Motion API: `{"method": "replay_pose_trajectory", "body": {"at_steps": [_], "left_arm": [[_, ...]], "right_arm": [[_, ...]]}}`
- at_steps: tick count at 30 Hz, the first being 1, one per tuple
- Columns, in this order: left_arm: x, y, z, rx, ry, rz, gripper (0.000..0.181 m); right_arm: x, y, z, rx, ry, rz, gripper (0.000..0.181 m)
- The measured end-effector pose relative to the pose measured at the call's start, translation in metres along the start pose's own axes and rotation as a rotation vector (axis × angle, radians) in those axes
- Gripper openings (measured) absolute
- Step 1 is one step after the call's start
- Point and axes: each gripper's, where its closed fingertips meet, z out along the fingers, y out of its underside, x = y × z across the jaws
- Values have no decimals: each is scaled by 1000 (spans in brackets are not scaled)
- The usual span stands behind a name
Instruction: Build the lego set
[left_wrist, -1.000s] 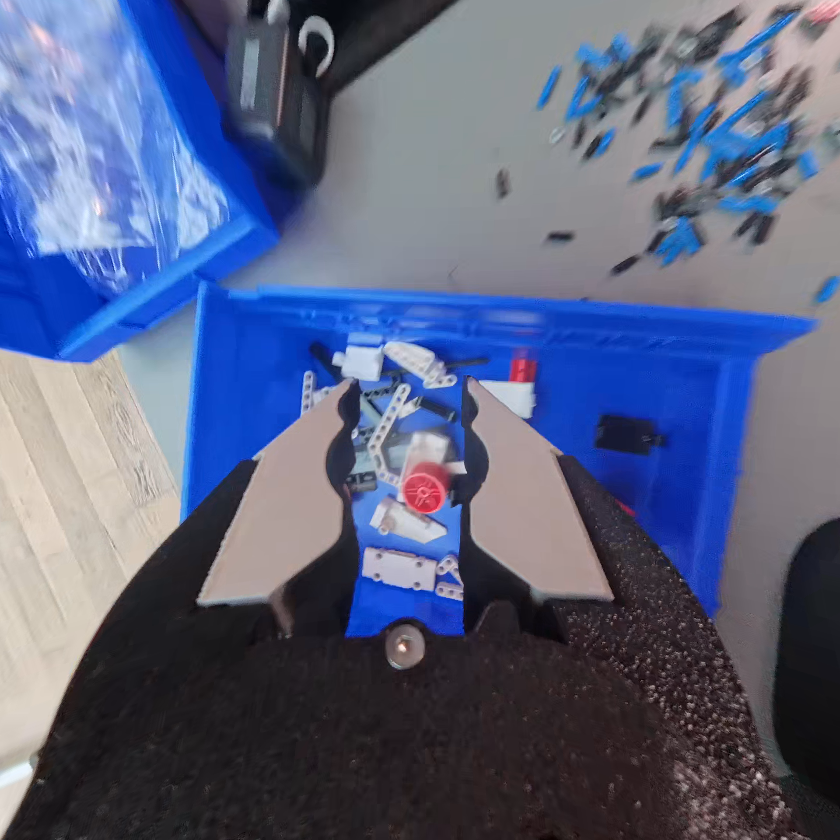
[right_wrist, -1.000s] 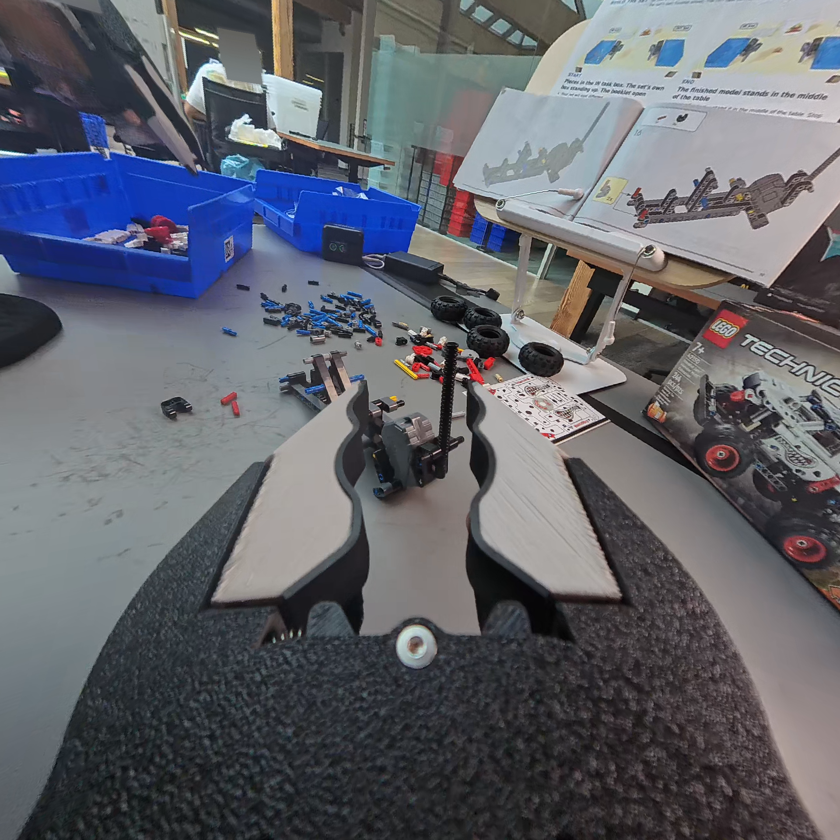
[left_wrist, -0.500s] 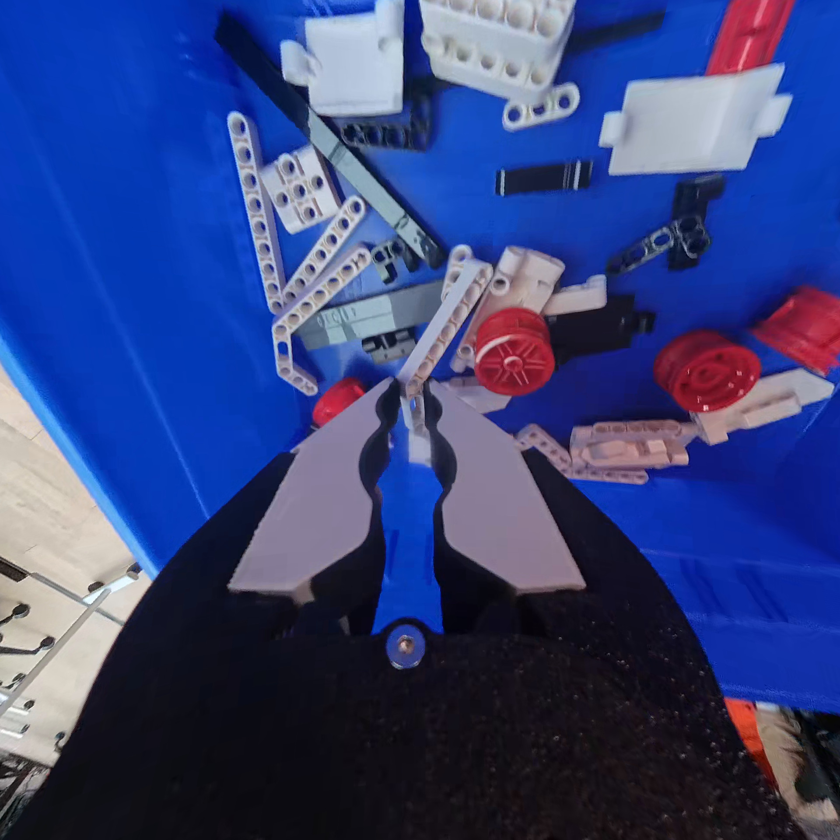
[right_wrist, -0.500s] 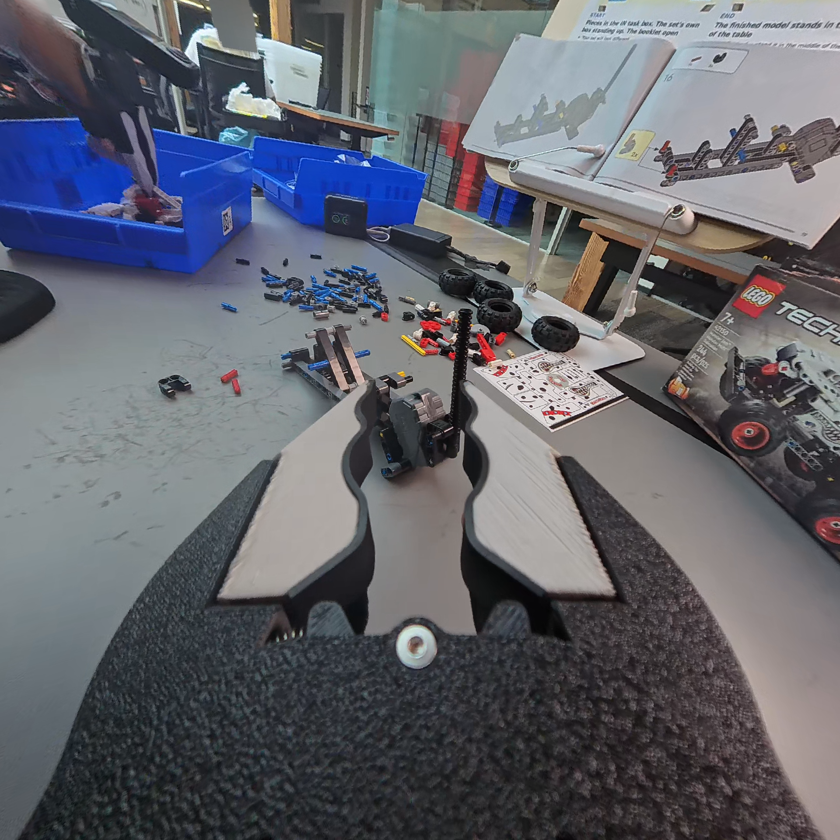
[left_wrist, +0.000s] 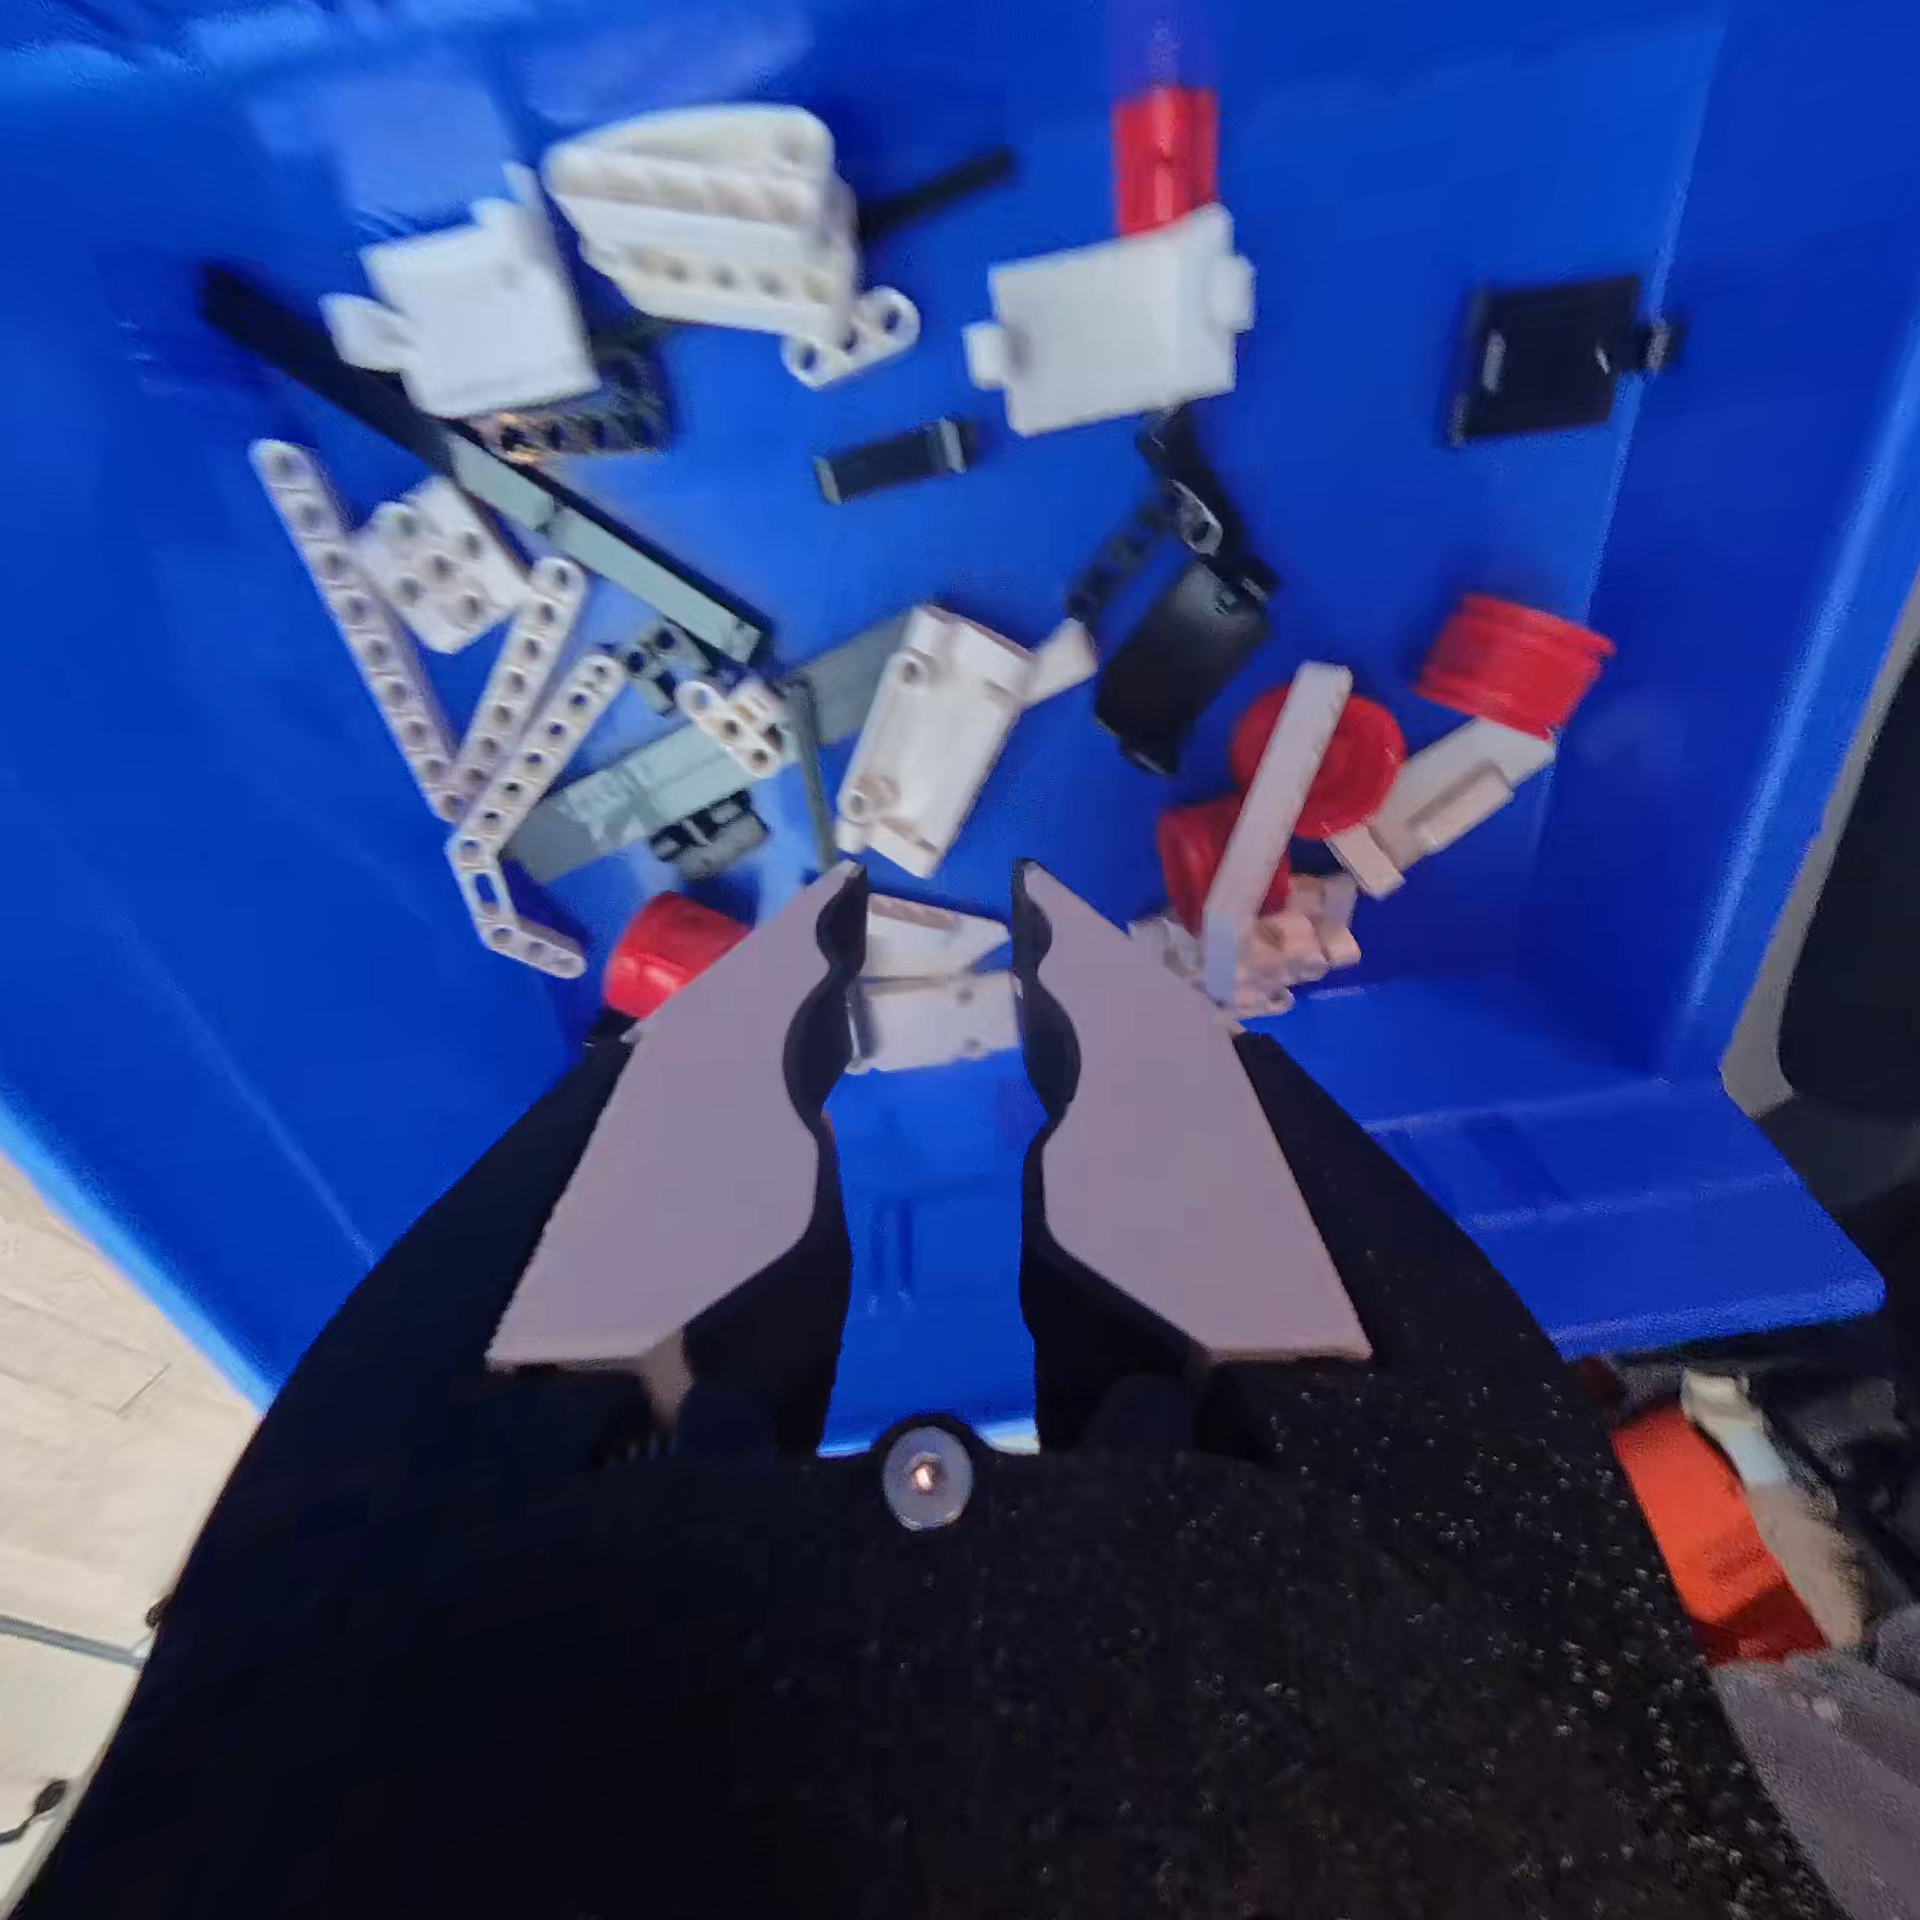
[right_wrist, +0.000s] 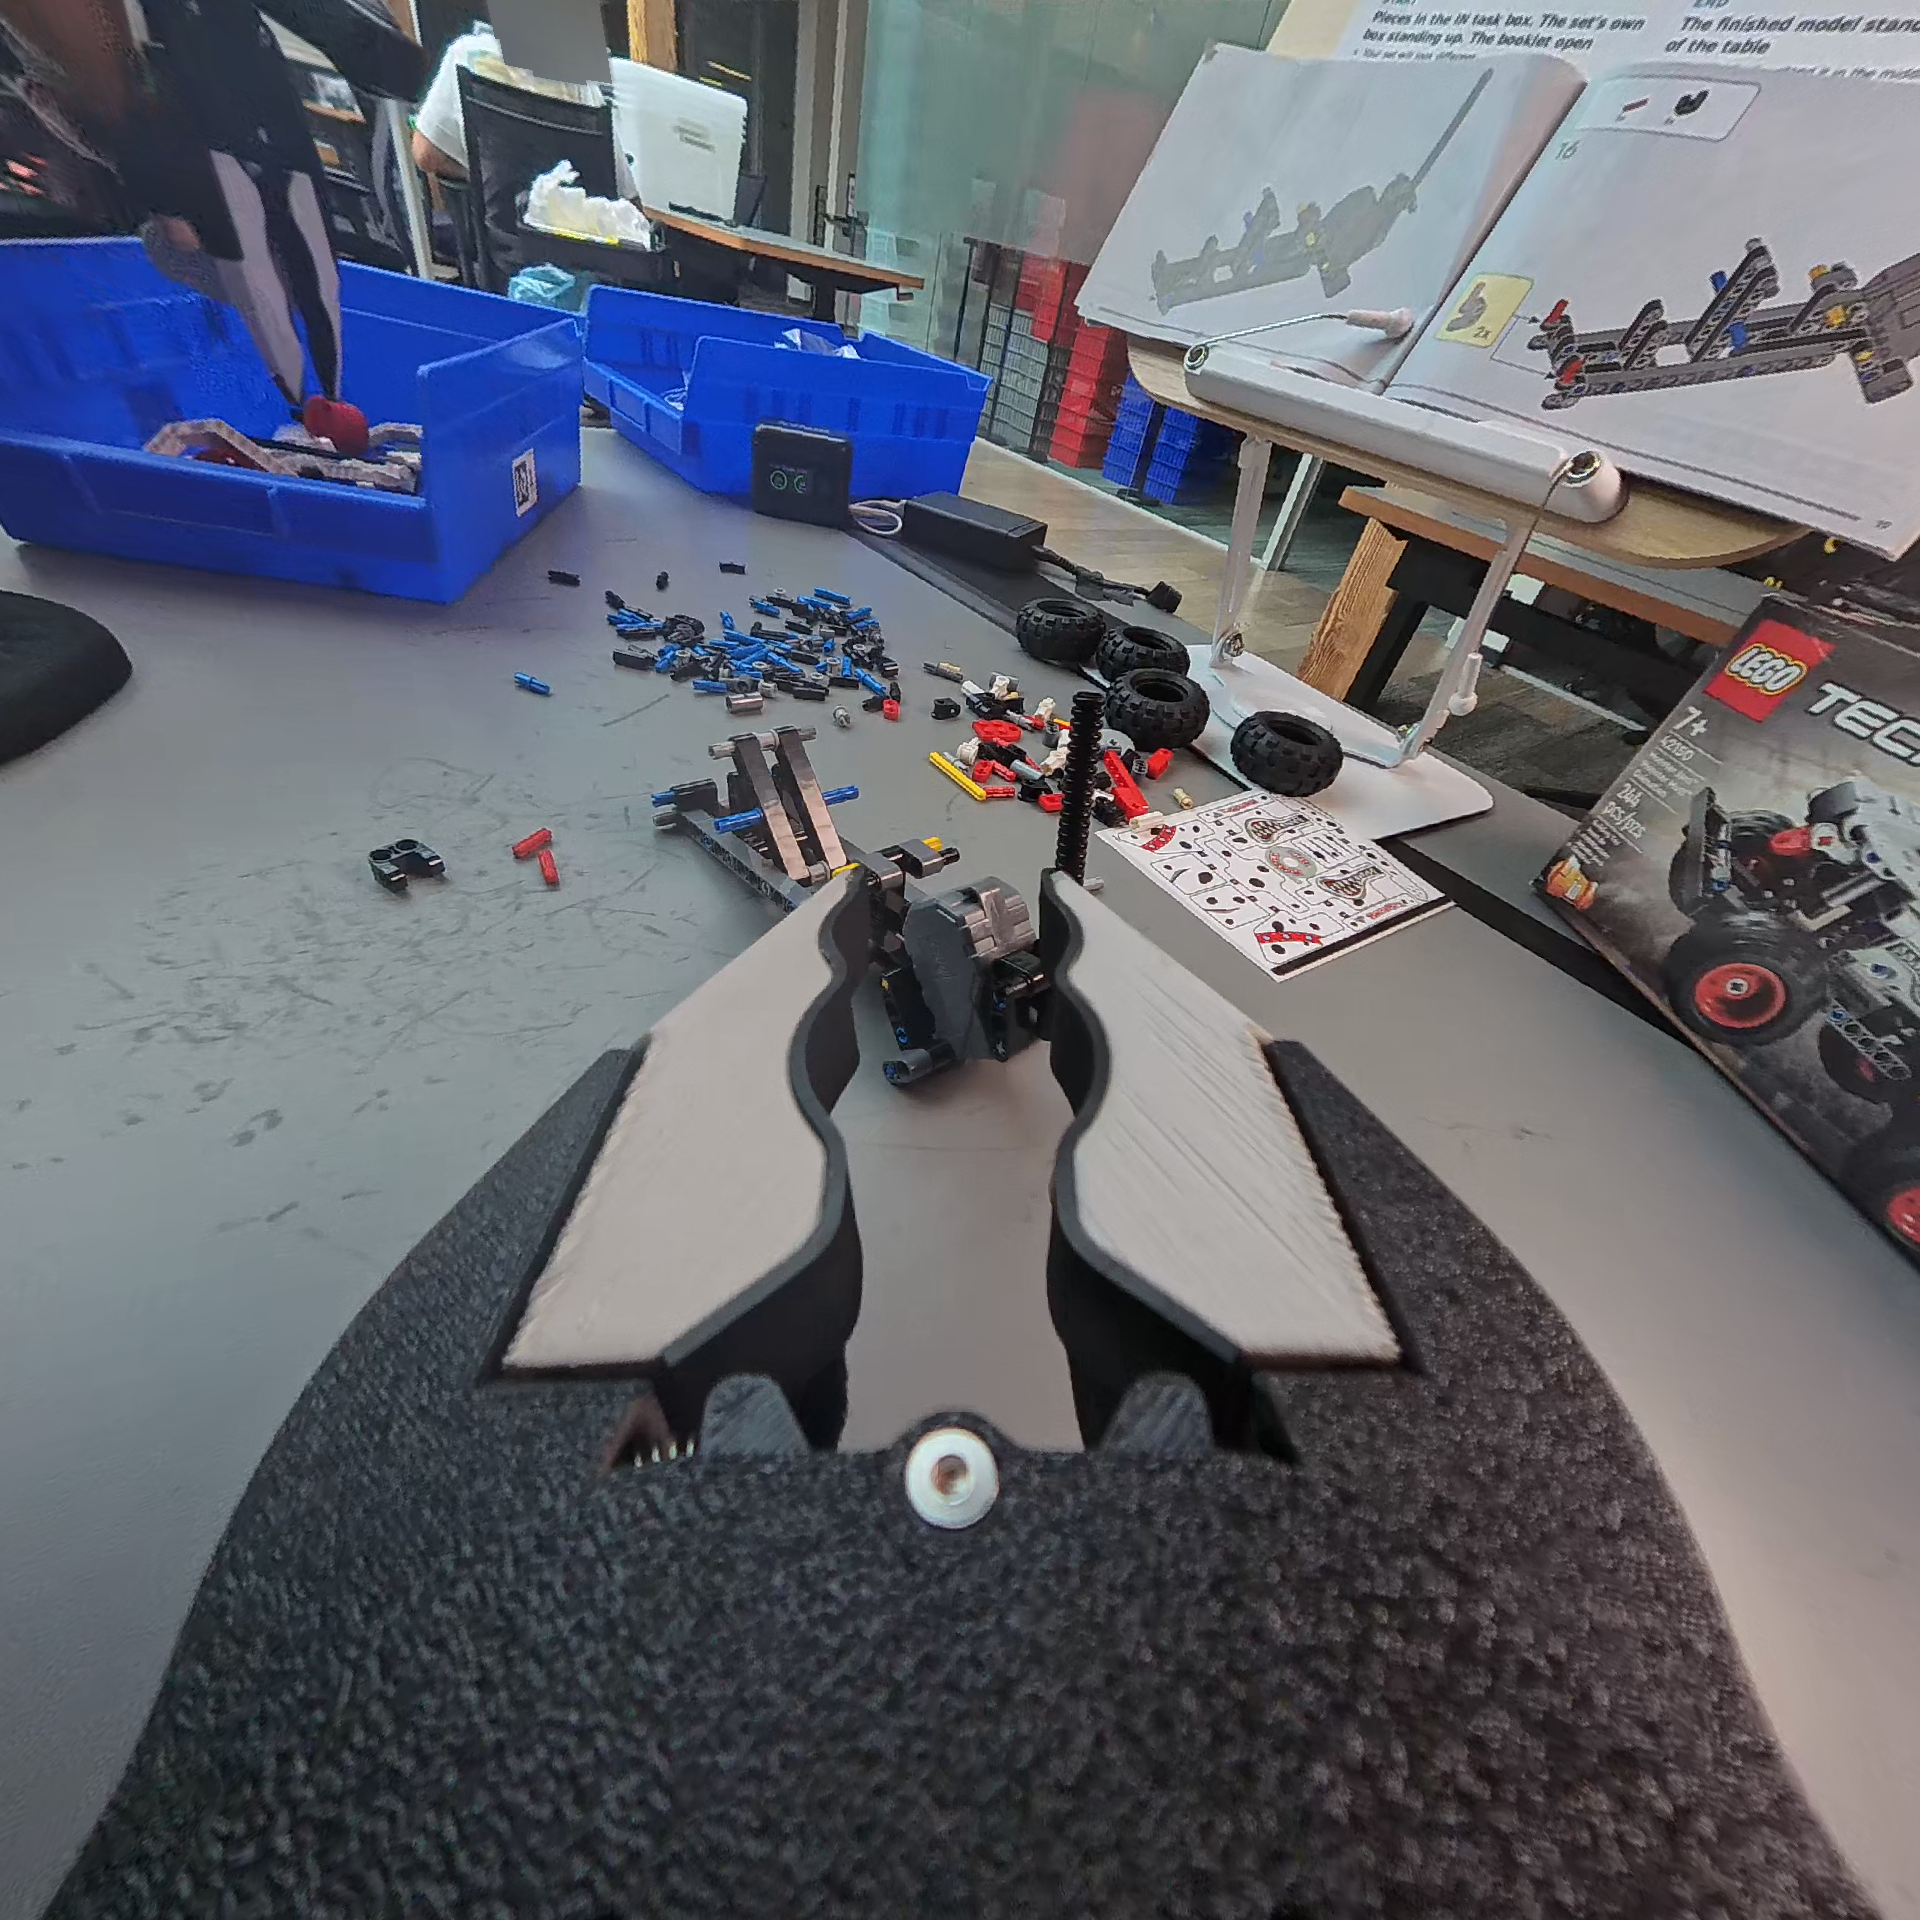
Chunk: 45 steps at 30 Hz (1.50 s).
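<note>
Two blue bins (right_wrist: 499, 457) on grey table (right_wrist: 260, 1018) | left jaws apart | right jaws apart

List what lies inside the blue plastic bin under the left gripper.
The blue plastic bin holds white panels, white holed beams, red wheel hubs and black pieces. The left gripper hides parts beneath its fingers.

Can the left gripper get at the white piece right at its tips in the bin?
Probably yes: the left gripper is open inside the blue bin, white piece between its tips, nothing on top.
</note>
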Motion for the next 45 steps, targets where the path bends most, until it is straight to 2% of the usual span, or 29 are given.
{"method": "replay_pose_trajectory", "body": {"at_steps": [4, 8, 14, 17, 22, 32, 39, 42, 45], "left_arm": [[-56, -23, 0, 142, -148, -144, 25], [-73, -33, 16, 172, -200, -179, 16], [-69, -25, 33, 93, -212, -127, 12], [-61, -18, 36, 53, -176, -113, 21], [-64, -28, 32, 124, -164, -162, 21], [-67, -30, 36, 93, -164, -142, 28], [-68, -32, 39, 29, -177, -111, 22], [-67, -35, 30, 48, -189, -110, 21], [-52, -55, -9, 187, -238, -83, 21]], "right_arm": [[2, 0, -1, -1, 9, 1, 31], [3, 3, 0, -10, 12, 6, 31], [4, 3, 0, -7, 18, 10, 29], [4, 3, 0, -10, 17, 10, 29], [4, 3, 0, -10, 18, 8, 28], [4, 4, 0, -15, 20, 7, 28], [4, 5, 0, -20, 21, 3, 27], [4, 5, -1, -22, 23, 1, 27], [4, 4, -1, -19, 23, -2, 27]]}}
